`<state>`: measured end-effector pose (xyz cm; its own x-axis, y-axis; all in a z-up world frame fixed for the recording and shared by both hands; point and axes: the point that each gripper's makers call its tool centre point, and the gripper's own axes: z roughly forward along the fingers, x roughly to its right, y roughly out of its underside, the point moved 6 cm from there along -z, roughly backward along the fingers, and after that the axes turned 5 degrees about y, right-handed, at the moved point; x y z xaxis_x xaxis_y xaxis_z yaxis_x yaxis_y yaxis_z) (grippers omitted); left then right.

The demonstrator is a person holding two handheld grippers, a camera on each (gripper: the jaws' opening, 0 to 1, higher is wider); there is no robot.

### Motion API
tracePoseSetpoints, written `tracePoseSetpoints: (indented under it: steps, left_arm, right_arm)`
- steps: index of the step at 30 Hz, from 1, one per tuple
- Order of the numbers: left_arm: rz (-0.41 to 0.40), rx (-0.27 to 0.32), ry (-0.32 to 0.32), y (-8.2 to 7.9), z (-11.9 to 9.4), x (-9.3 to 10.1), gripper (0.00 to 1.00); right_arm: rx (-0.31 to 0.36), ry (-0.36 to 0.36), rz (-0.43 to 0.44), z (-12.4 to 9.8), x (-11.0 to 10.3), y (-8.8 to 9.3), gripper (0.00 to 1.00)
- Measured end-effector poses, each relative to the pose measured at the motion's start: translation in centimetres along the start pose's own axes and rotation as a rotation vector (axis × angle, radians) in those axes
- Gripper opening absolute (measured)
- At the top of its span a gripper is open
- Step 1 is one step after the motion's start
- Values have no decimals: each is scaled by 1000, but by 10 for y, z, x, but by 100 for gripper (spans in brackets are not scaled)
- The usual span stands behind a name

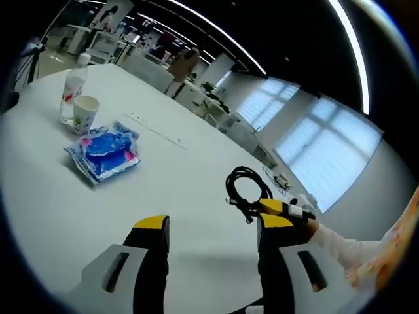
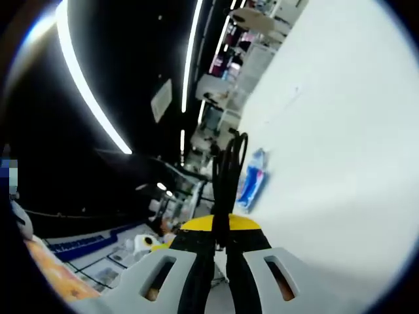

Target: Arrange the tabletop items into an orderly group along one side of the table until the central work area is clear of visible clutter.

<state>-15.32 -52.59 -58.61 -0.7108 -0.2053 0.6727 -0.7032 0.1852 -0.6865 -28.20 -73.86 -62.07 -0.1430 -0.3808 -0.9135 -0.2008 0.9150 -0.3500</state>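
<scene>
1. The right tongs (image 2: 220, 237) are closed on a coil of black cable (image 2: 228, 173), the strands pinched between the yellow tips; in the left gripper view the same coil (image 1: 247, 189) is held up over the white surface (image 1: 196, 170), towards its right side, with the right tongs (image 1: 288, 210) coming in from the right
2. The left tongs (image 1: 213, 230) are open and hold nothing, hovering above a bare stretch of the surface
3. Near the far left edge of the surface stand a clear water bottle (image 1: 73, 86) and a paper cup (image 1: 85, 114), just beside each other; a blue plastic packet (image 1: 105, 150) lies flat close in front of them, and it also shows in the right gripper view (image 2: 252, 178)
4. The cable looks light and limp, so its loops will likely sag and may spread when set down; holding across several strands at once, as now, should keep the coil together
5. The packet seems soft and slippery, best taken by an edge; the cup is light and easily crushed or tipped, the bottle stiffer and probably heavier
</scene>
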Motion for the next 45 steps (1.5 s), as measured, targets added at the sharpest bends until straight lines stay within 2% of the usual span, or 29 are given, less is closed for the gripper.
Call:
tracePoseSetpoints:
  steps: [4,7,10,12,14,17,20,23,27,29,30,31,32,34,36,38,40,42,44,45]
  left_arm:
    - [40,-1,-42,-3,-9,-8,58]
    - [30,11,-50,-3,-12,-11,56]
    - [24,18,-51,-2,-12,-10,55]
    - [20,7,-52,0,-12,-9,54]
    - [19,6,-54,2,-13,-8,53]
    - [16,7,-51,3,-17,-5,52]
    - [14,1,-53,5,-20,-5,52]
    - [6,-5,-66,9,-26,-6,52]
    - [-9,-1,-75,12,-34,-3,52]
    - [5,-9,-67,12,-33,-3,52]
    - [7,-17,-62,12,-33,-3,52]
    - [13,-31,-48,10,-32,-4,52]
    - [21,-42,-32,8,-31,-5,52]
    - [47,-73,9,5,-30,-7,52]
    - [76,-97,34,-2,-26,-15,51]
    - [50,-147,47,-9,-23,-26,51]
    - [84,-124,106,-25,-22,-24,52]
    - [97,-138,148,-37,-28,-24,52]
    - [109,-146,150,-44,-34,-31,52]
    - [116,-160,141,-47,-39,-36,52]
  right_arm:
    - [-36,58,-18,11,17,-2,2]
    - [-70,89,-25,18,26,2,2]
    - [-114,142,-67,27,41,7,2]
    - [-137,193,-24,36,59,11,2]
    - [-143,219,-5,41,65,13,2]
    - [-174,235,-28,47,68,15,2]
    - [-177,256,-32,49,74,15,2]
    - [-147,285,8,50,82,10,3]
    - [-158,378,-16,48,87,9,3]
    - [-153,388,-27,48,90,9,4]
    - [-154,416,-55,48,92,8,4]
    - [-155,429,-69,47,92,9,5]
    - [-150,474,-100,45,93,8,5]
    - [-114,538,-143,43,91,6,7]
    - [-102,555,-163,44,89,4,9]
    - [-84,605,-190,40,89,1,9]
    - [-66,611,-226,44,89,-4,9]
    - [-71,646,-246,44,87,0,11]
    - [-77,683,-285,40,83,5,13]
    - [-77,701,-269,37,79,11,14]
